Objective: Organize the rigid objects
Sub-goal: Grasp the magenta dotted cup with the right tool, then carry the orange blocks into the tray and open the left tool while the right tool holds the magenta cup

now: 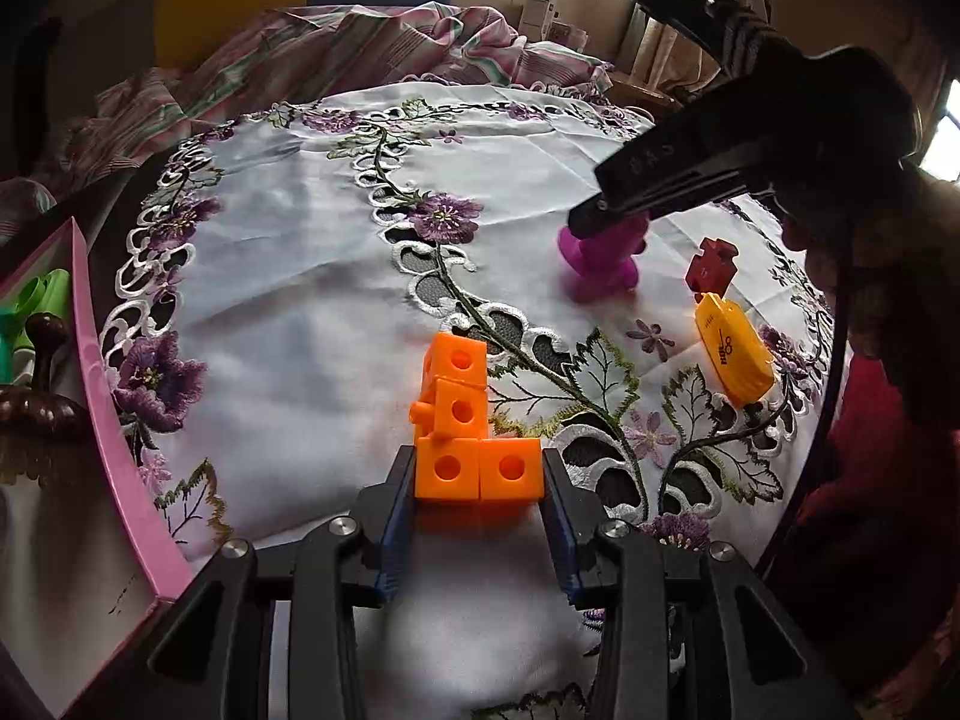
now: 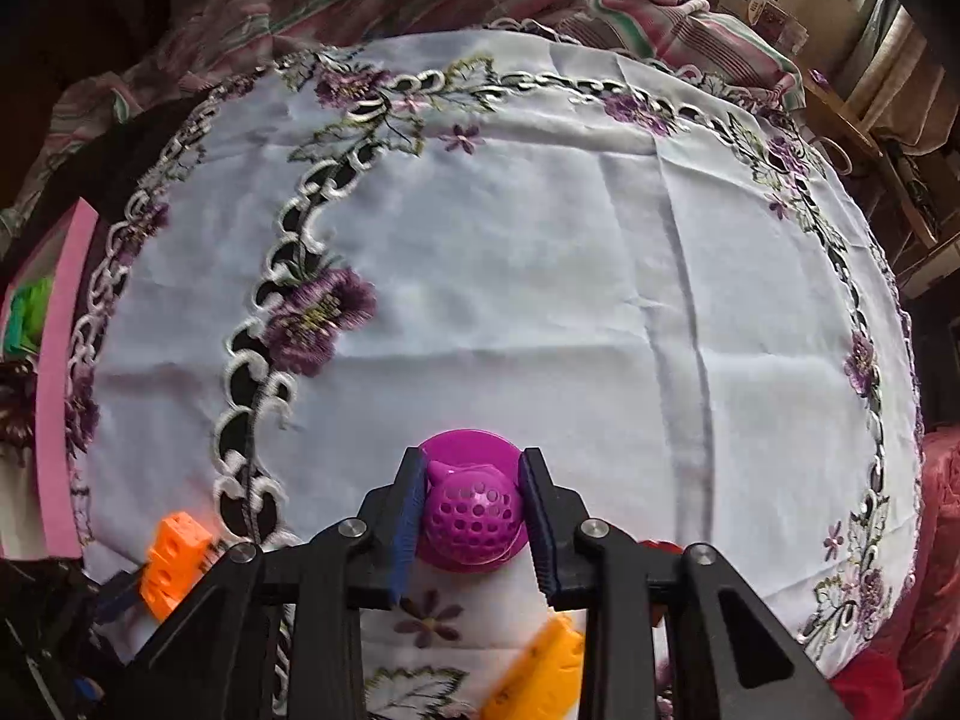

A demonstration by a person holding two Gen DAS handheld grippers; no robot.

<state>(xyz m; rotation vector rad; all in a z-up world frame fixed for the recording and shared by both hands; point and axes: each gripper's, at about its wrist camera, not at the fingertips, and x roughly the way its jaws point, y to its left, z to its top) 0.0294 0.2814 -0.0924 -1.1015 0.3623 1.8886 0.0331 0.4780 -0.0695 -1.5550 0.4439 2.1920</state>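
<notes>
My left gripper [image 1: 480,480] is shut on an orange piece of linked cubes [image 1: 462,420], its blue pads pressing the two bottom cubes just above the cloth. The same orange piece [image 2: 174,564] shows at the lower left of the right wrist view. My right gripper [image 2: 471,510] points steeply down, shut on a purple perforated ball toy with small ears [image 2: 474,516] that stands on a round base. In the left wrist view the right gripper [image 1: 606,219] sits over the purple toy [image 1: 600,270]. A red puzzle-shaped piece [image 1: 711,264] and a yellow object [image 1: 735,354] lie to its right.
A pink box [image 1: 102,372] stands at the table's left edge, holding green items [image 1: 36,300] and a dark brown wooden object [image 1: 36,396]. The white embroidered cloth [image 2: 540,276] covers the round table. Striped fabric [image 1: 360,54] is bunched behind it. A person's red sleeve [image 1: 870,480] is at the right.
</notes>
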